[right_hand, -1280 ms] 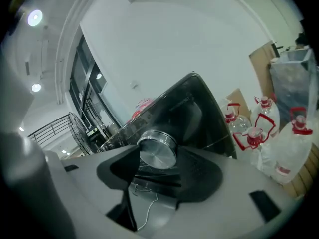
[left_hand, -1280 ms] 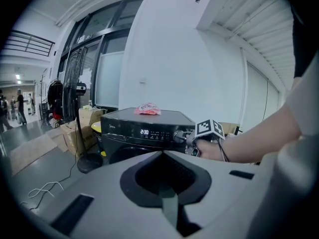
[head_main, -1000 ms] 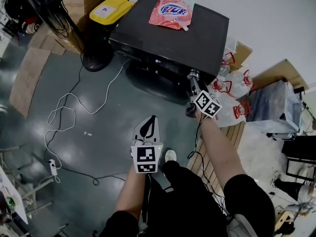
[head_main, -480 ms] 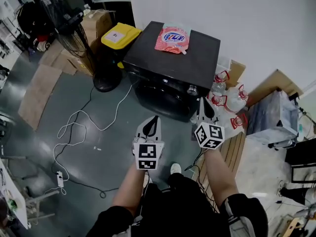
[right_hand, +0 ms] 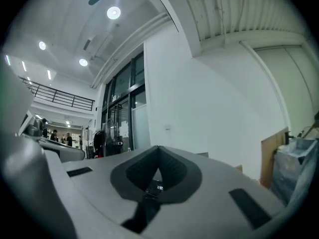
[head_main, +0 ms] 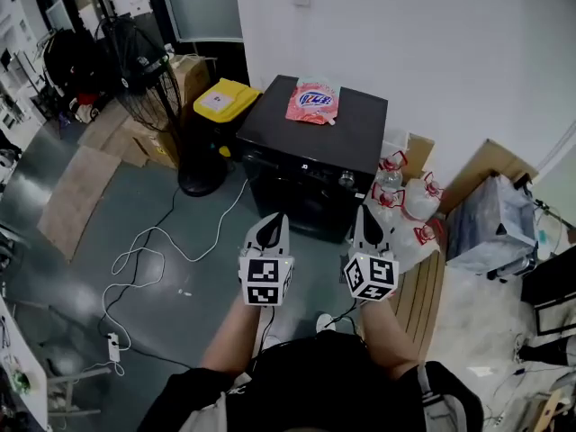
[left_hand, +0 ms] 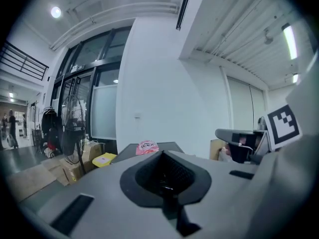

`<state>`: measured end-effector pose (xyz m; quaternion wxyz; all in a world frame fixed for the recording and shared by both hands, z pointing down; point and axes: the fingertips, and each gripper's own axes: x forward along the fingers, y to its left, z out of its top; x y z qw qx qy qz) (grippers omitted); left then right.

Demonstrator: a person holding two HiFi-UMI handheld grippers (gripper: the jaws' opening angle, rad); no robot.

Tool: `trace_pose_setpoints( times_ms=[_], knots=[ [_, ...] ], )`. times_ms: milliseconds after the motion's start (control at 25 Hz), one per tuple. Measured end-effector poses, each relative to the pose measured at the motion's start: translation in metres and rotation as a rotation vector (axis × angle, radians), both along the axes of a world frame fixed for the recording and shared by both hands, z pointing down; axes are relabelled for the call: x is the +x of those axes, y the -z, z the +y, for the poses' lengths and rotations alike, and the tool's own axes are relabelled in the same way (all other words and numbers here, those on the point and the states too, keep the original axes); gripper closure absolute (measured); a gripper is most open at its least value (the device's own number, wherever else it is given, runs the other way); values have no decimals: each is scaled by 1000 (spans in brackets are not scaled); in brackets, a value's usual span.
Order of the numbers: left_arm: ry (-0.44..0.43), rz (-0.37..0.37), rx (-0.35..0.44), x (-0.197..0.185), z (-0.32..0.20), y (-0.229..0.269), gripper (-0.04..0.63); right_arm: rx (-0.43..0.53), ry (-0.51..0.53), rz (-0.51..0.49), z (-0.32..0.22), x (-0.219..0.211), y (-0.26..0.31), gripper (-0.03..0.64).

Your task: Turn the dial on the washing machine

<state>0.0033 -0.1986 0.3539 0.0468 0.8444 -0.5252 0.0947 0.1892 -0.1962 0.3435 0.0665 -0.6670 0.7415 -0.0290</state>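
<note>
A black washing machine [head_main: 310, 160] stands against the white wall in the head view. Its small silver dial [head_main: 346, 179] is at the right of the front panel. A pink detergent pouch [head_main: 313, 103] lies on the lid and also shows as the pouch [left_hand: 147, 147] in the left gripper view. Both grippers are held well short of the machine, side by side and apart from it. The left gripper [head_main: 270, 227] is shut with nothing in it. The right gripper [head_main: 370, 226] is shut too, empty, below the dial. Each gripper view shows its jaws meeting at the tips, left [left_hand: 163, 154] and right [right_hand: 158, 149].
A yellow-lidded bin [head_main: 221, 102] and a standing fan [head_main: 144, 70] are left of the machine. Water jugs with red handles [head_main: 409, 205] and cardboard sit to its right. A white cable [head_main: 148, 250] trails over the grey floor. A wooden pallet [head_main: 421, 300] lies at the right.
The right gripper has come off the dial, pulled back and shut. The view has drawn away from the machine, and both grippers now sit level in front of the person.
</note>
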Motion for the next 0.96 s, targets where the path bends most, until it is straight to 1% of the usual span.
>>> trace_pose_setpoints(
  times_ms=[120,240,400,560,960],
  knots=[
    [-2,7,23,-6,6,14,584,6,-1,-8,8,-5,4,617],
    [1,35,23,-11,8,21,584,-14,-5,-39,9,-7,2,617],
    [12,49,14,-17,11,24,584,-7,-8,-24,11,-7,5,617],
    [-13,59,27,-13,13,28,584,-8,-3,-13,11,-9,4,617],
    [-3,26,48,-10,17,31,584,2,32,-26,12,-11,9,617]
  ],
)
